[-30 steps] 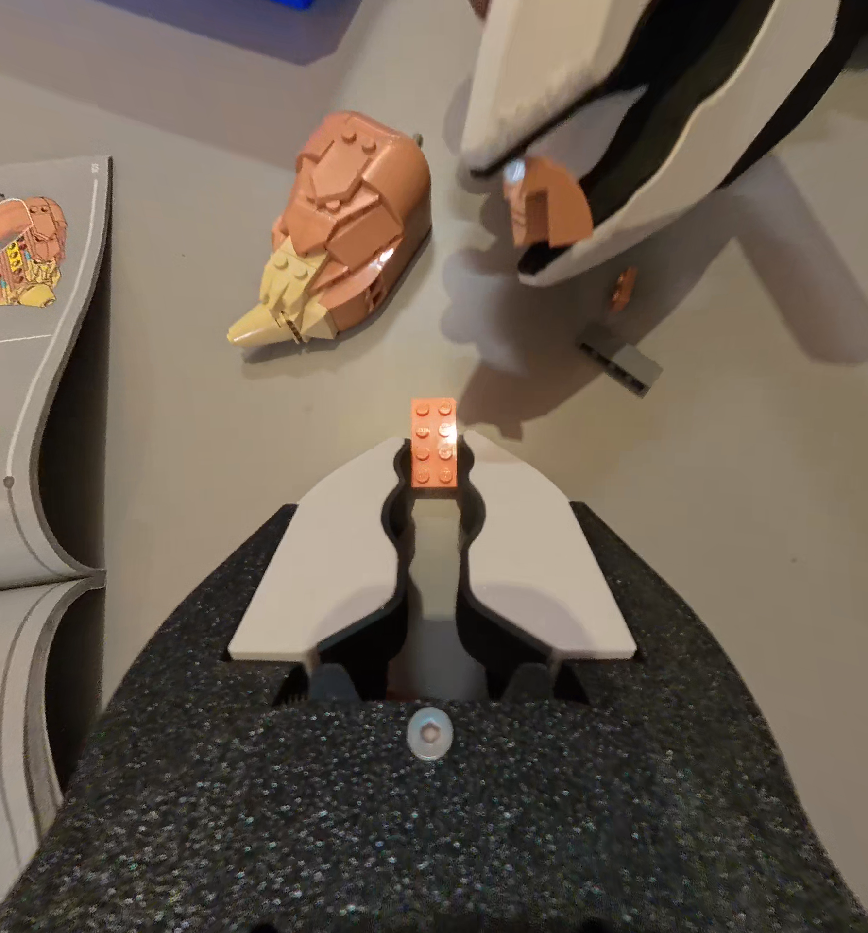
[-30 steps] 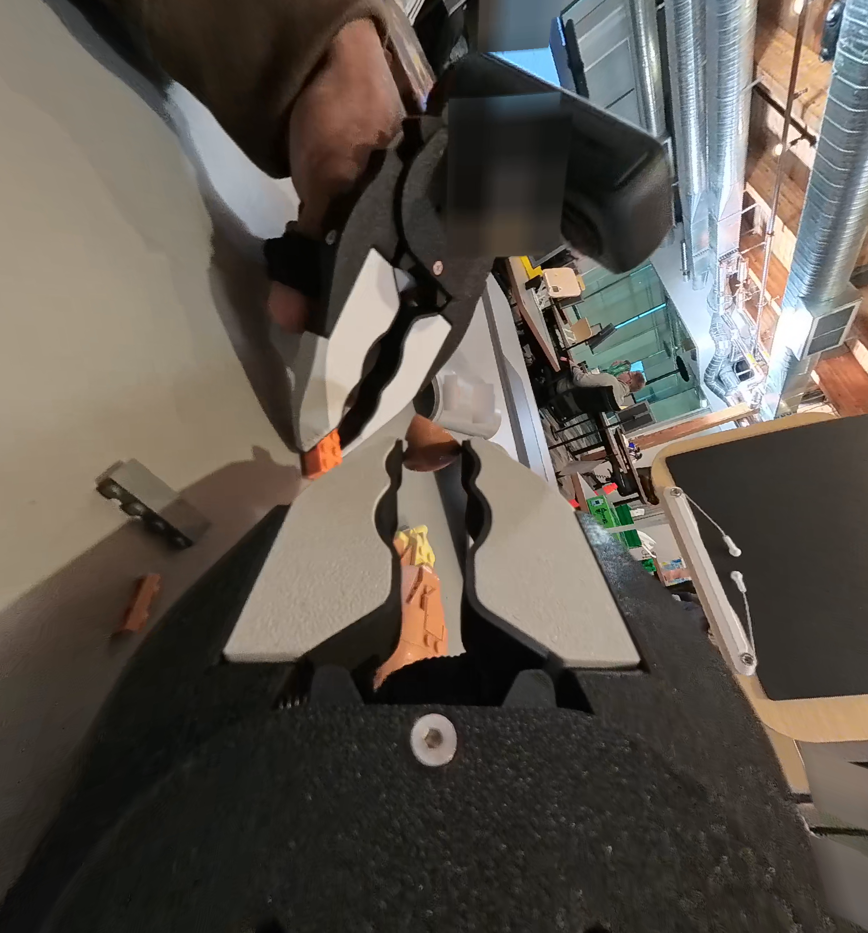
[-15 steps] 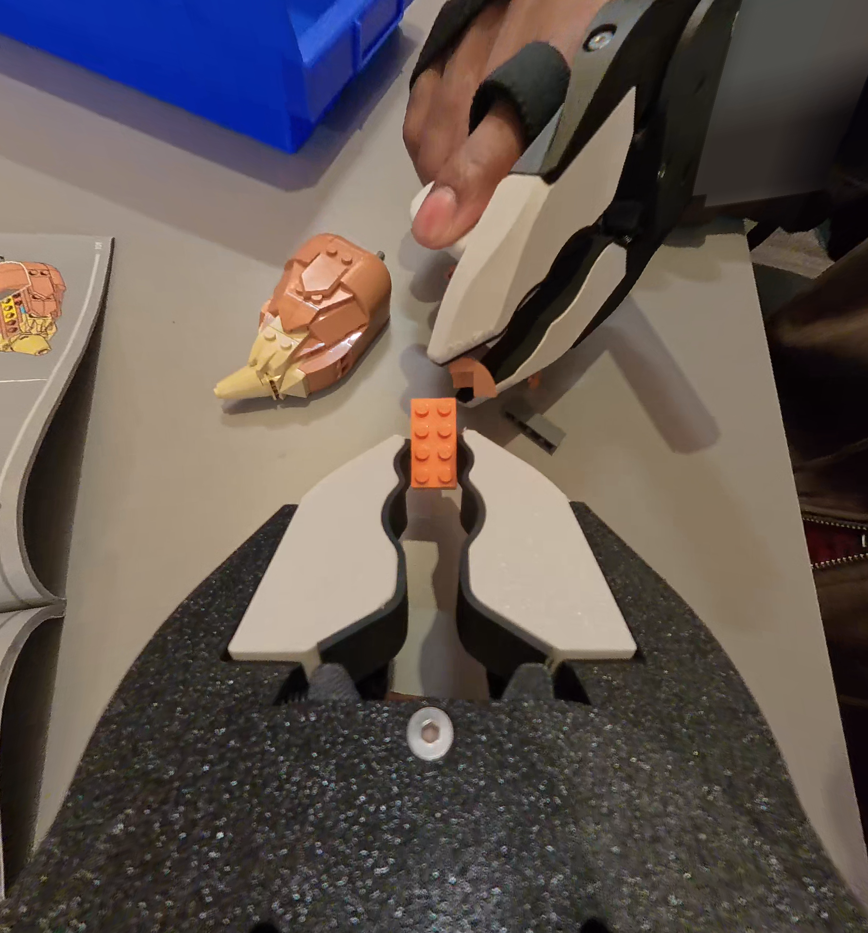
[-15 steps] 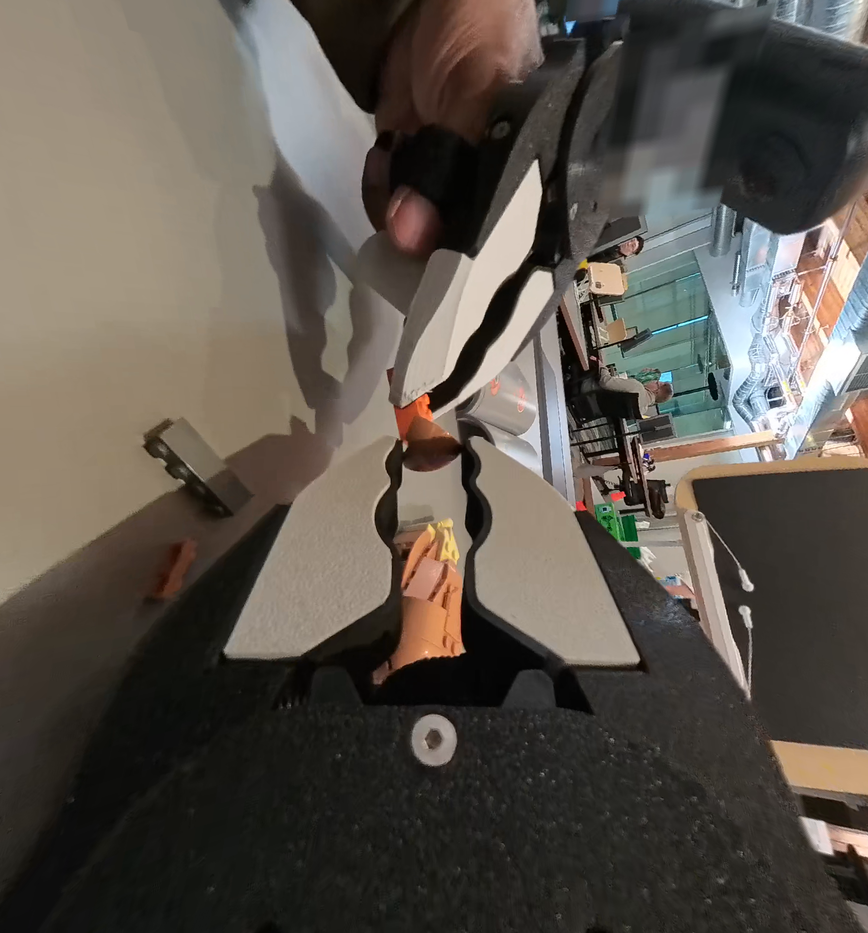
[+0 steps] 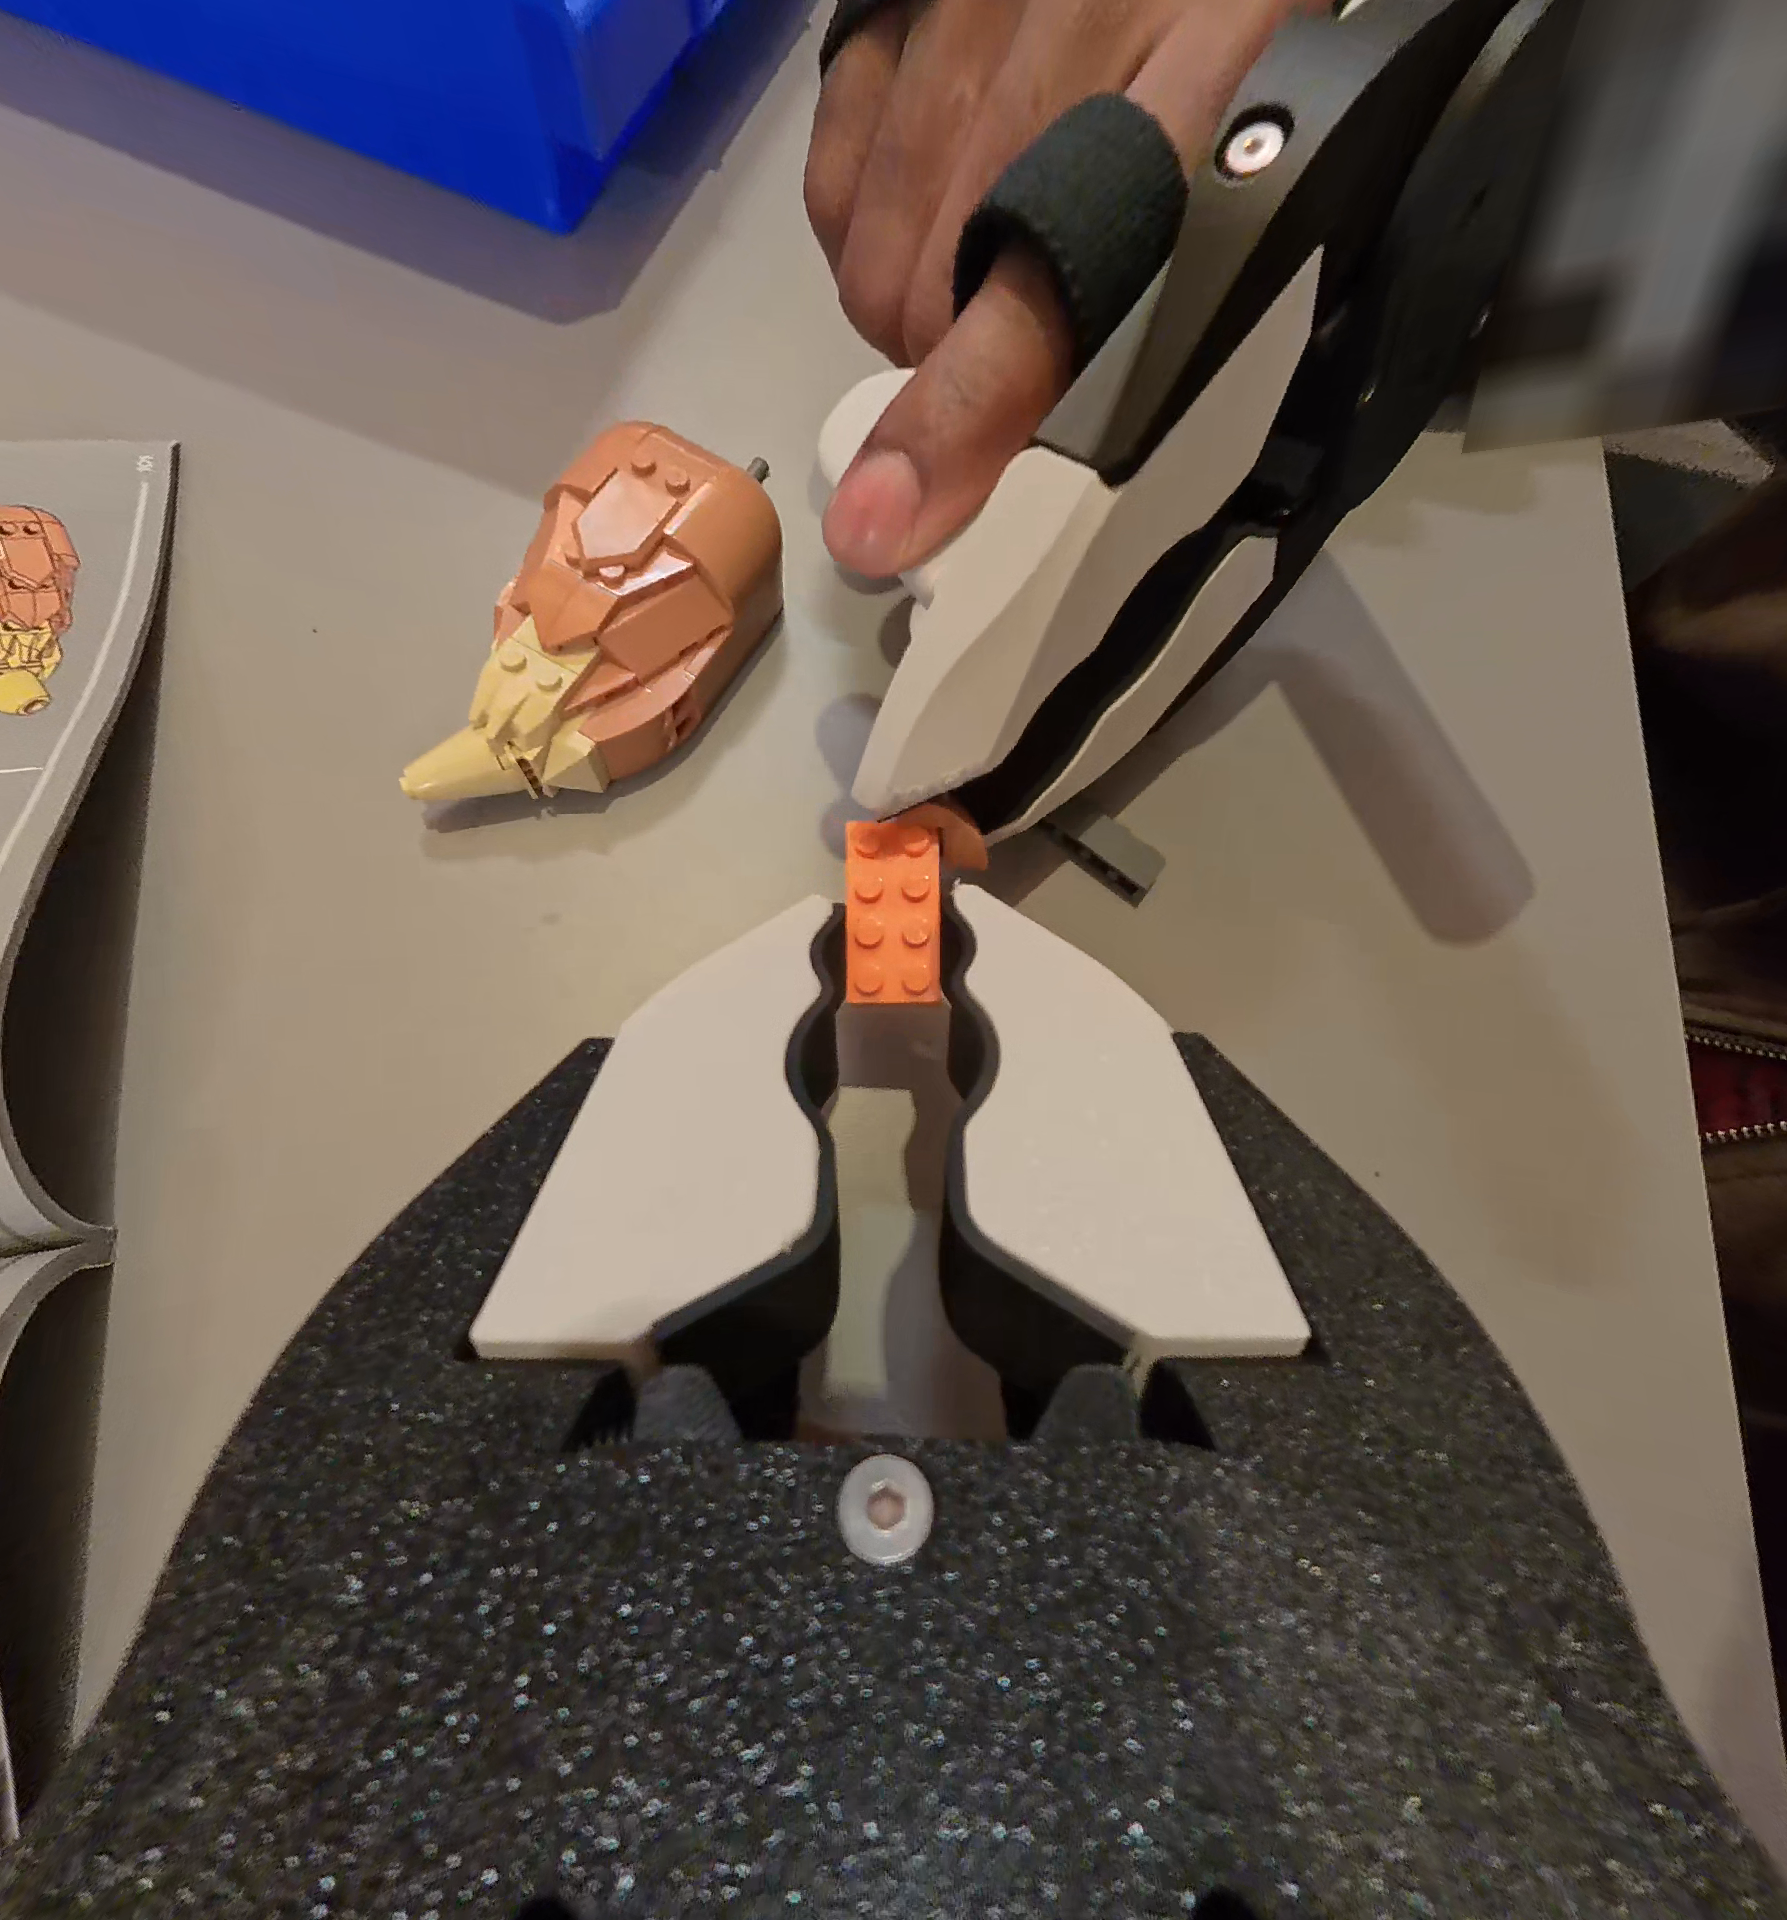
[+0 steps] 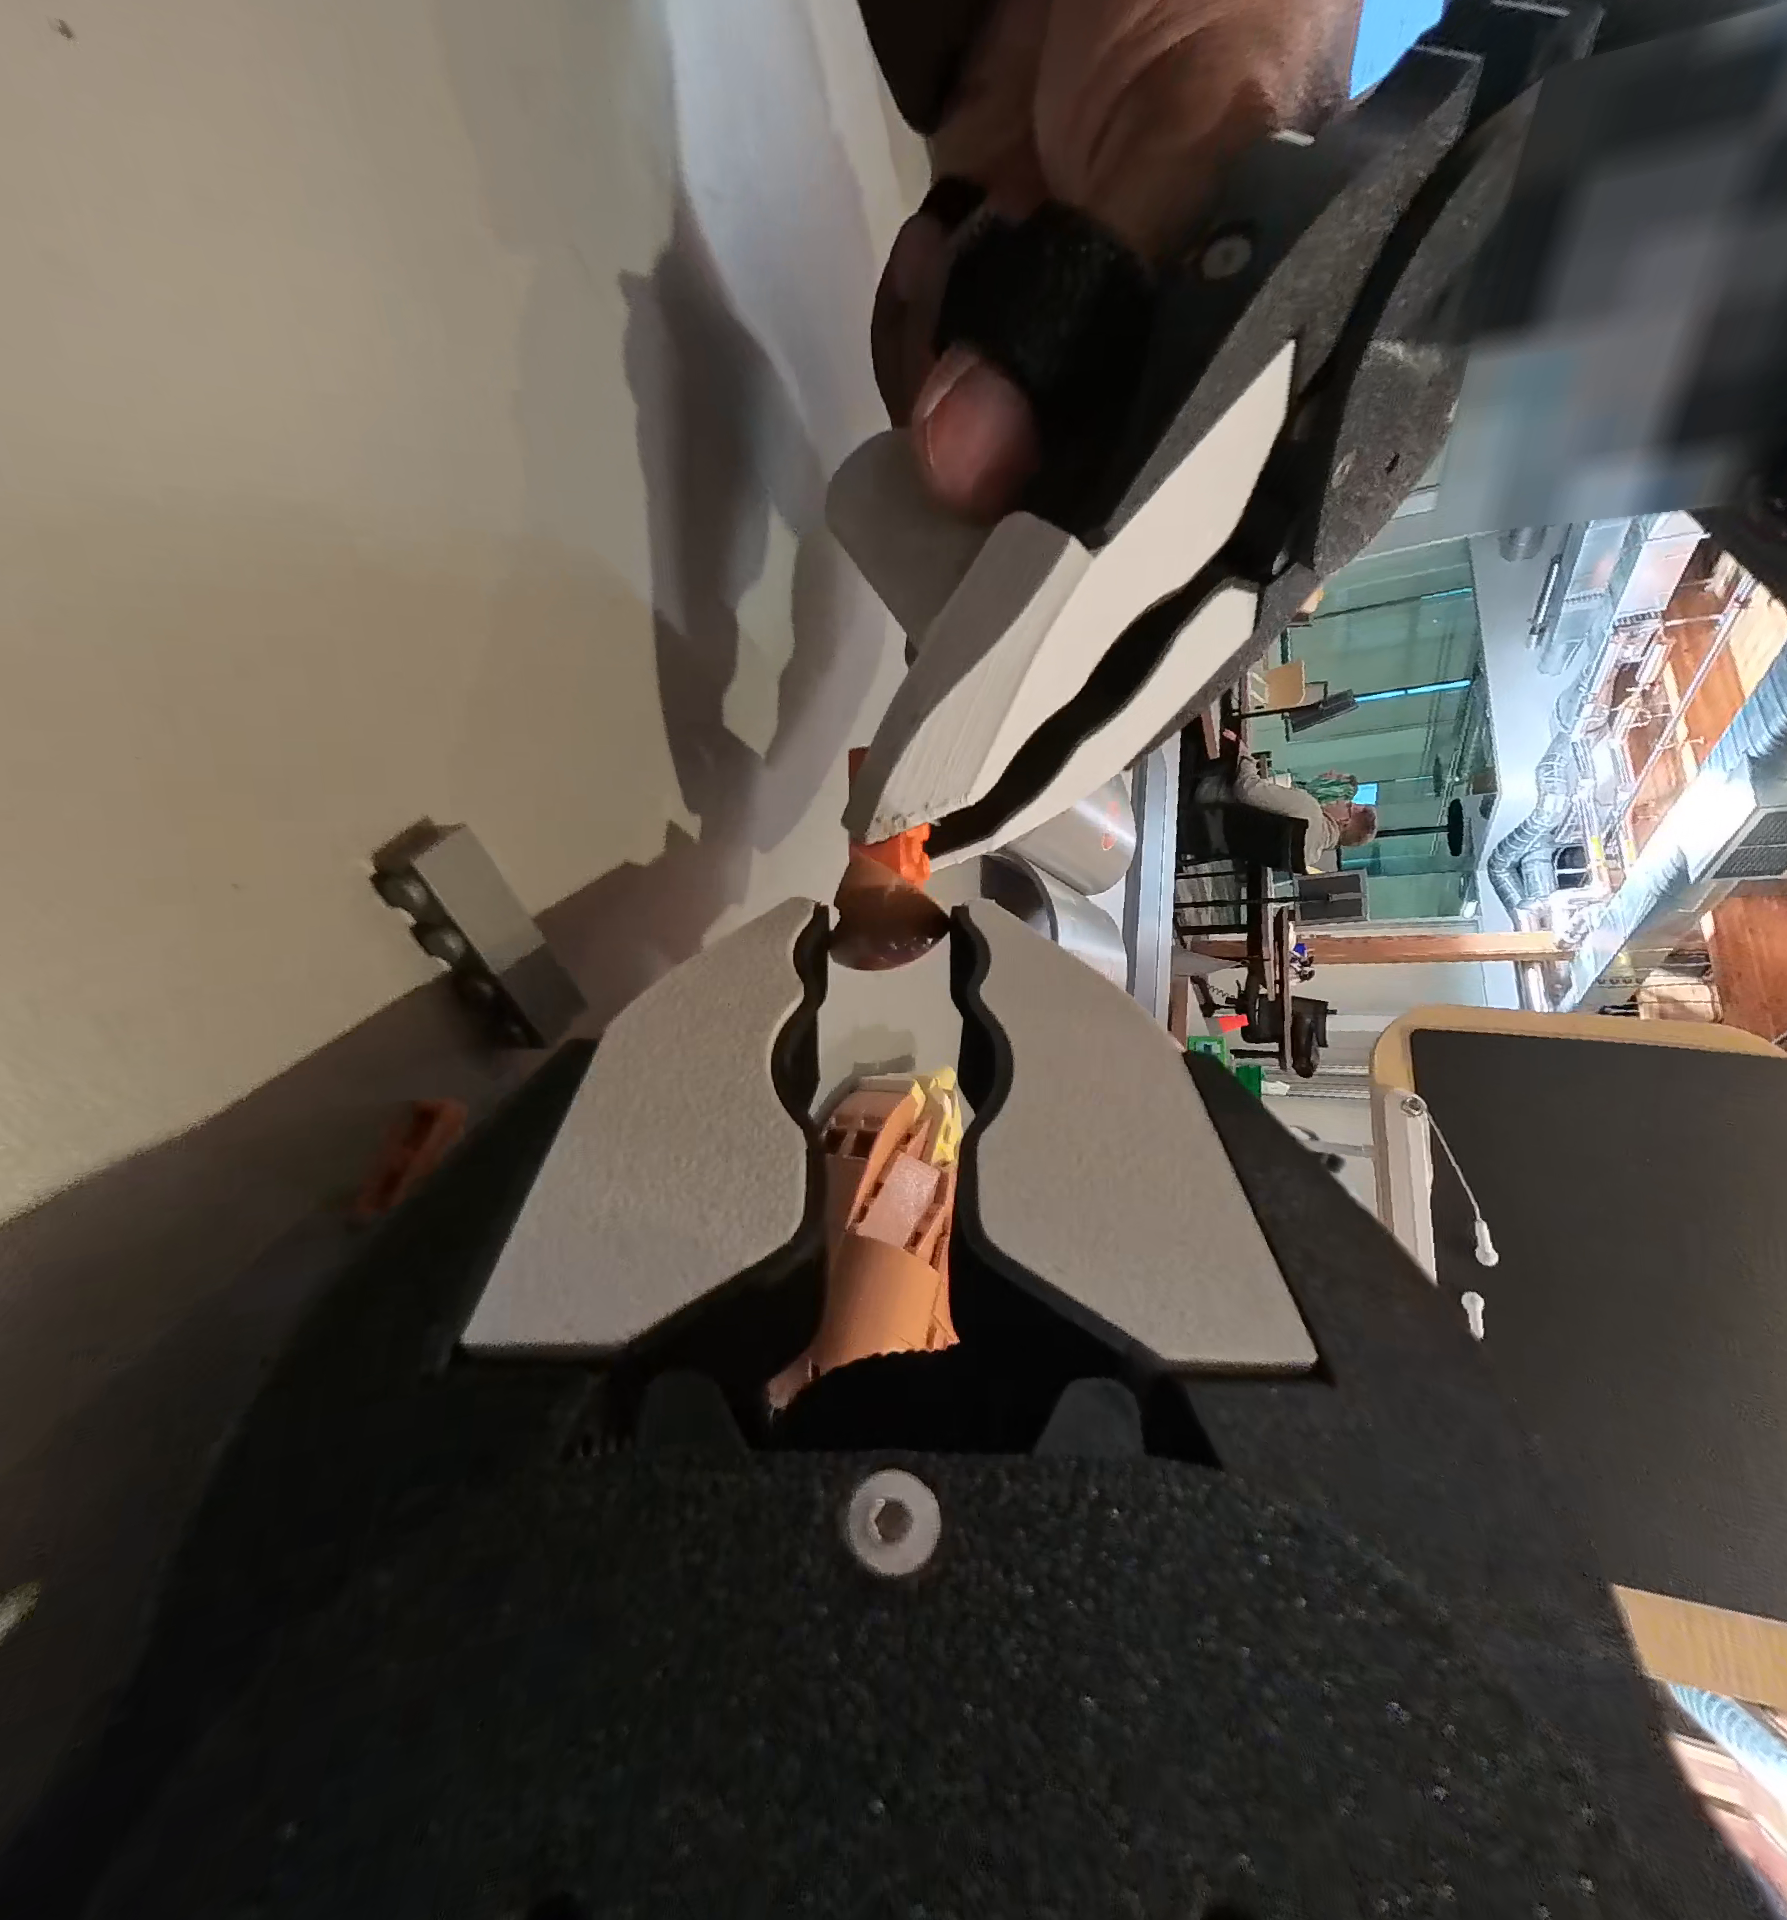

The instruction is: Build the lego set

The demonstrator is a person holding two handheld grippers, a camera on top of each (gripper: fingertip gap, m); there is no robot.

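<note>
Orange brick (image 5: 893,914) looks like glossy studded plastic, same as the brown model (image 5: 627,613) upper left. Gripper body (image 5: 868,1662) is rough, speckled black foam-like stuff, its fingers (image 5: 691,1143) smooth matt grey. Table (image 5: 297,935) is matt grey, booklet (image 5: 6,831) paper.

Booklet (image 5: 27,831) left of lego model (image 5: 619,634)
</note>
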